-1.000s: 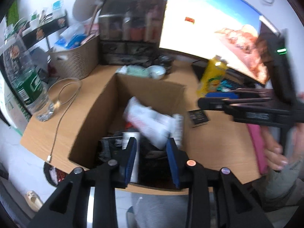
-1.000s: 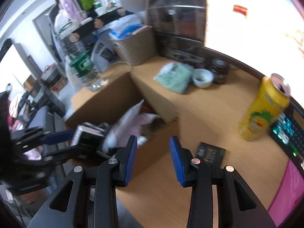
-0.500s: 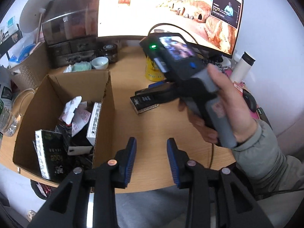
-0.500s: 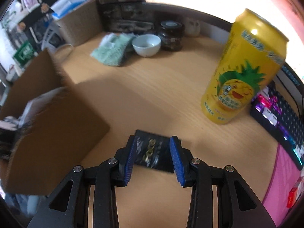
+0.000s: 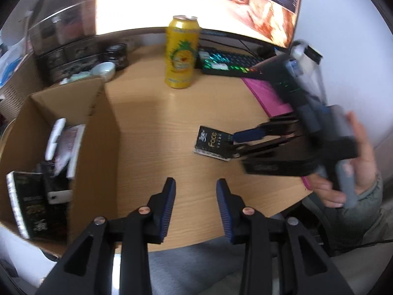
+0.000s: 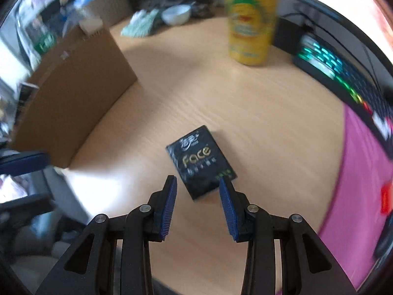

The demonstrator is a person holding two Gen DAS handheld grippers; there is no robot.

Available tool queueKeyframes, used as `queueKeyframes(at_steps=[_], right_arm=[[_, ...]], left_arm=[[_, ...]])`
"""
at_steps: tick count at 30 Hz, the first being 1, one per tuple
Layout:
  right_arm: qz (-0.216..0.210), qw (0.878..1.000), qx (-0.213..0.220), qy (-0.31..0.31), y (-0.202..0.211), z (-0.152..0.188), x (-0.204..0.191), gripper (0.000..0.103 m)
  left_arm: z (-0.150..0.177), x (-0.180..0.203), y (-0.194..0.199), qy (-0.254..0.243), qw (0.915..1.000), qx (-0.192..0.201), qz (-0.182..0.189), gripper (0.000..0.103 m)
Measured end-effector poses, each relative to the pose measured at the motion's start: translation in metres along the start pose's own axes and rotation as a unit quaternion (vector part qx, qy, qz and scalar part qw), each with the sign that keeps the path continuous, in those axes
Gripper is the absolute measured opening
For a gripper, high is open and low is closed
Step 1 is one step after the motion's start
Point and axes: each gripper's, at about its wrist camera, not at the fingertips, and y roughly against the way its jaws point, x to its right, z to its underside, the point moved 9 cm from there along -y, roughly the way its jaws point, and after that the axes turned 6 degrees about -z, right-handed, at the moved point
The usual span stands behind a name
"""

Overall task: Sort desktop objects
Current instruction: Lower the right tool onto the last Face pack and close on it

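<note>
Change since earlier frame: half a second ago the right gripper's fingers straddled the black packet; now the packet lies just ahead of the tips, only its near corner between them. The left wrist view has swung right, so the can and keyboard are now in sight.
Cardboard box [image 5: 108, 132]: far left on the desk [image 5: 157, 123], open-topped, holding a black carton, white packets and other items.
Left gripper [image 5: 195, 191]: fingers spread wide, nothing between them, poised over bare desk just right of the box wall, near the front edge.
Yellow can [image 5: 182, 51]: upright at the back of the desk, well apart from the packet.
Black packet [image 6: 200, 161]: flat on the desk, marked "Face", right of the box and in front of the can.
Right gripper [image 6: 197, 189]: fingers wide apart, holding nothing; the right fingertip [image 6: 224, 184] overlaps the packet's near corner. Contact cannot be told.
Right hand [image 5: 363, 162]: wrapped around the gripper handle at the right edge, the tool pointing leftward at the packet, blurred.
Keyboard [image 5: 233, 61]: lit, right of the can.
Pink mat [image 6: 363, 172]: far right.
</note>
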Motion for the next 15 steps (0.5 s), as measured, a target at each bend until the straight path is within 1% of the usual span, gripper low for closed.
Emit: queueKeyframes(at_steps=[3, 4, 7, 8, 10, 12, 14, 15], right_arm=[[0.032, 0.998, 0.042, -0.018, 0.012, -0.006, 0.029, 0.038], [0.043, 0.998, 0.048, -0.027, 0.010, -0.009, 0.040, 0.038], [0.055, 0.995, 0.066, -0.047, 0.003, -0.017, 0.068, 0.038], [0.059, 0.995, 0.064, -0.050, 0.000, -0.019, 0.072, 0.038], [0.049, 0.996, 0.059, -0.053, -0.008, -0.020, 0.076, 0.038], [0.039, 0.997, 0.052, -0.049, -0.014, -0.018, 0.071, 0.038], [0.034, 0.997, 0.051, -0.043, -0.013, -0.015, 0.066, 0.038], [0.038, 0.997, 0.057, -0.044, -0.007, -0.014, 0.066, 0.038]], left_arm=[[-0.001, 0.019, -0.024, -0.013, 0.9998, -0.016, 0.005, 0.042], [-0.003, 0.022, -0.036, -0.013, 0.9996, -0.023, 0.003, 0.042], [-0.004, 0.017, -0.069, 0.000, 0.9986, -0.050, -0.020, 0.042], [-0.006, 0.014, -0.078, 0.005, 0.9981, -0.054, -0.029, 0.042], [-0.009, 0.011, -0.091, 0.005, 0.9972, -0.061, -0.044, 0.042], [-0.013, 0.011, -0.098, 0.001, 0.9969, -0.062, -0.048, 0.042], [-0.014, 0.007, -0.102, 0.009, 0.9965, -0.064, -0.053, 0.042], [-0.013, 0.006, -0.100, 0.011, 0.9966, -0.061, -0.055, 0.042]])
